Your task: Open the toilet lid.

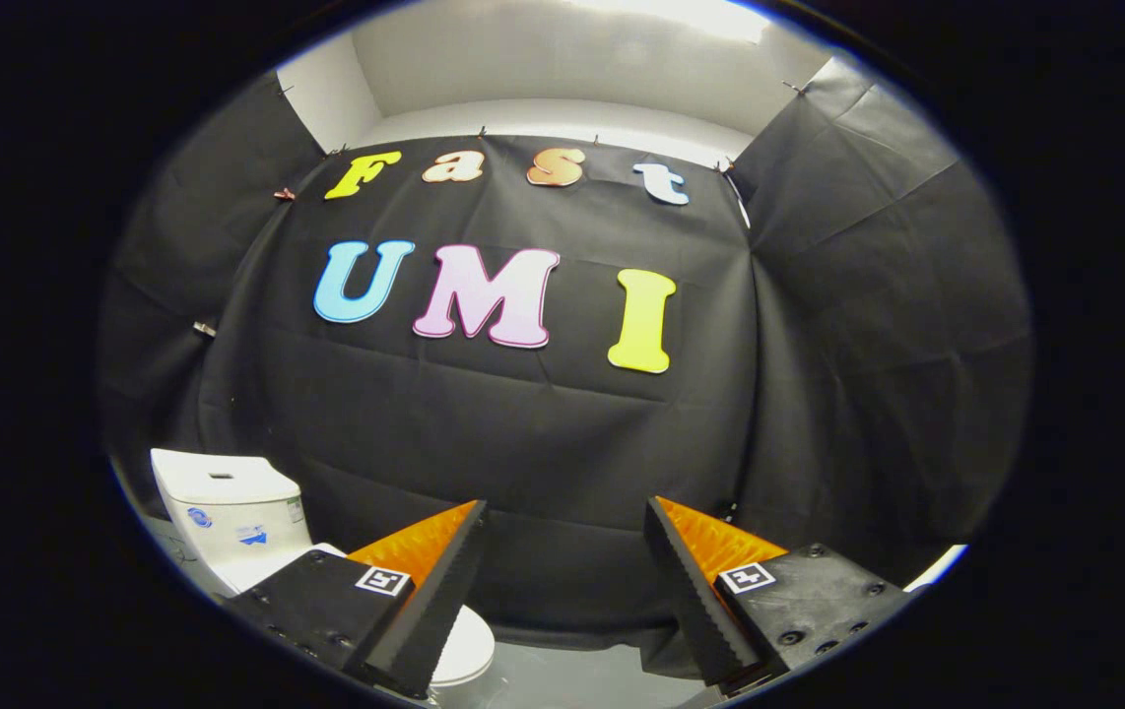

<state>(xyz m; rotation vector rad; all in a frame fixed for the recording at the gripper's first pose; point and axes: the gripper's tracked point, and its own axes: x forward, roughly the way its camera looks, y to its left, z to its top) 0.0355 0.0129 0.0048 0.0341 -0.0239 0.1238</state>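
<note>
Both jaws of the gripper (562, 512) gape, toilet lid (464, 645) behind the left.

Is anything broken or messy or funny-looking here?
Nothing stands out. The white toilet stands upright by the black cloth wall, its lid looks closed, and I see no spill or crack on the floor. The gripper is open and holds nothing, with the toilet off to the left of its fingers.

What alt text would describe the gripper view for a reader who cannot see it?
The open claw holds nothing and aims at the black cloth wall. A white toilet stands beyond its left finger, the toilet lid partly hidden behind that finger.
</note>
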